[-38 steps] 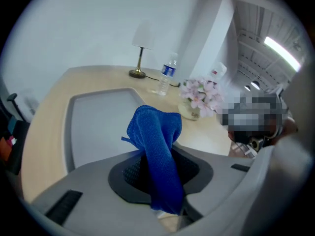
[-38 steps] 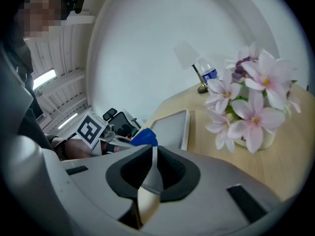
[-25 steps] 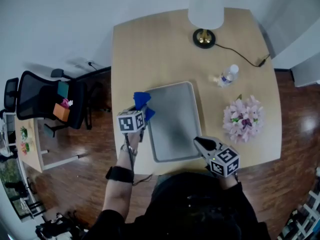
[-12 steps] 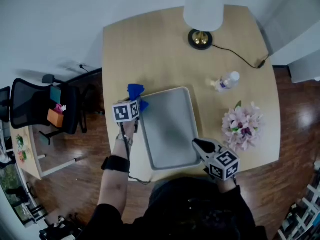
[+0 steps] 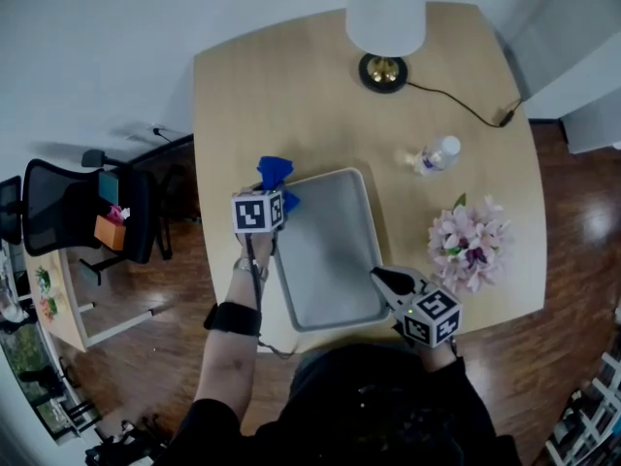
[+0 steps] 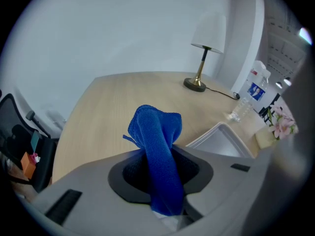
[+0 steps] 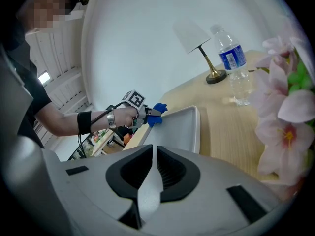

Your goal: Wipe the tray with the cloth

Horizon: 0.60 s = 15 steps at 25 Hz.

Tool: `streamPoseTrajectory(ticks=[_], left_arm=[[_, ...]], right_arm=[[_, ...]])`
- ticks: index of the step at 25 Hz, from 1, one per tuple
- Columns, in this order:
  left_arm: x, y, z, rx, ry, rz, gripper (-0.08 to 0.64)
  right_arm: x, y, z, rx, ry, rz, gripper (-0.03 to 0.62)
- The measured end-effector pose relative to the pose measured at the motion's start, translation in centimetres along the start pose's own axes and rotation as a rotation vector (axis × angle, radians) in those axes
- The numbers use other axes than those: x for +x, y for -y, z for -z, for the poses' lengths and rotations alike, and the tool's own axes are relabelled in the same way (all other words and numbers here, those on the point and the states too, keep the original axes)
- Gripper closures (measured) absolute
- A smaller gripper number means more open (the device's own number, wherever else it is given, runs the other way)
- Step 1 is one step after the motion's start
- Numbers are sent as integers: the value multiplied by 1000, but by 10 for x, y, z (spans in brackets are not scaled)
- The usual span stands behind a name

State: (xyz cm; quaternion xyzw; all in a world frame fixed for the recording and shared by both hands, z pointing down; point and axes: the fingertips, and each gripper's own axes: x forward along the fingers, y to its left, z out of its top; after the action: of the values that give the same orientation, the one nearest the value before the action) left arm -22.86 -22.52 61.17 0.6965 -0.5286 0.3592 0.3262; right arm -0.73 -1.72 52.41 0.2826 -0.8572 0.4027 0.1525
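Tray [image 5: 325,260] on table [image 5: 281,95], at near edge, directly before me. Cloth [image 5: 276,173] at tray's far-left corner, clamped in my left gripper [image 5: 278,194]. My right gripper [image 5: 380,277] grips tray's near-right corner. Bottle [image 5: 434,155] and flowers [image 5: 469,244] right of tray; lamp [image 5: 385,17] behind. Chair [image 5: 68,216] left, off table.

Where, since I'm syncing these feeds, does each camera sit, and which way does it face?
Head view: on the person's head, looking steeply down on the table, tray and left forearm.
Left gripper view: on the left hand-held gripper, facing the lamp past its clamped cloth.
Right gripper view: on the right hand-held gripper, shut on the tray rim, facing the person's left hand.
All share tray and lamp.
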Motion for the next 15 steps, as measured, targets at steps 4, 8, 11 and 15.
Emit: streamPoseTrajectory(ticks=[4, 8, 11, 15], left_arm=[[14, 43, -15, 11, 1, 58, 446], [26, 89, -32, 47, -1, 120, 445], [34, 118, -42, 78, -7, 156, 445], [41, 148, -53, 92, -7, 187, 446]], right_arm=[[-7, 4, -3, 13, 20, 9, 557], [-15, 8, -4, 21, 34, 23, 557], [-20, 9, -1, 28, 35, 27, 557], [-26, 9, 2, 40, 39, 28, 558]])
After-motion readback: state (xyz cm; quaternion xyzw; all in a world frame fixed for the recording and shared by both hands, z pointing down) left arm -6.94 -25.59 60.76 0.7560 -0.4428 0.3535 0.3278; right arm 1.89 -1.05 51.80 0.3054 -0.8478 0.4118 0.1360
